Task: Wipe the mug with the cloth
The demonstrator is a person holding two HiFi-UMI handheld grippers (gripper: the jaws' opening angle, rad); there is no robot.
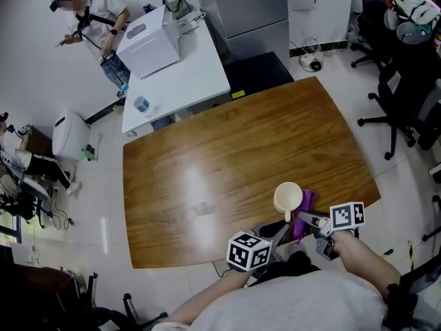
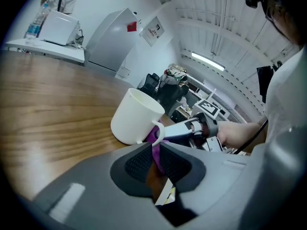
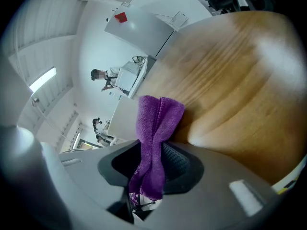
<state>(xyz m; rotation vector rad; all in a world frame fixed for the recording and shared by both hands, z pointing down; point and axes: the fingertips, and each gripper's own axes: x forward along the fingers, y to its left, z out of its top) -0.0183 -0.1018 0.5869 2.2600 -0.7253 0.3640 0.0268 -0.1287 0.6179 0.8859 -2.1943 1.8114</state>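
Both pairs of jaws are clamped on the purple cloth (image 3: 156, 116): the right gripper (image 3: 152, 150) on a bunched fold standing past its tips, the left gripper (image 2: 154, 147) on a thin strip. The white mug (image 2: 136, 116) stands upright on the desk (image 2: 48, 109) just ahead of the left jaws.

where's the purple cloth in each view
Head view: purple cloth at lower right, just right of the mug.
Left gripper view: a thin strip at lower centre, between the jaws of the left tool, running up to the mug's handle.
Right gripper view: centre, rising out of the jaws of the right tool.
Shared landmark: the wooden table, seen in all three.
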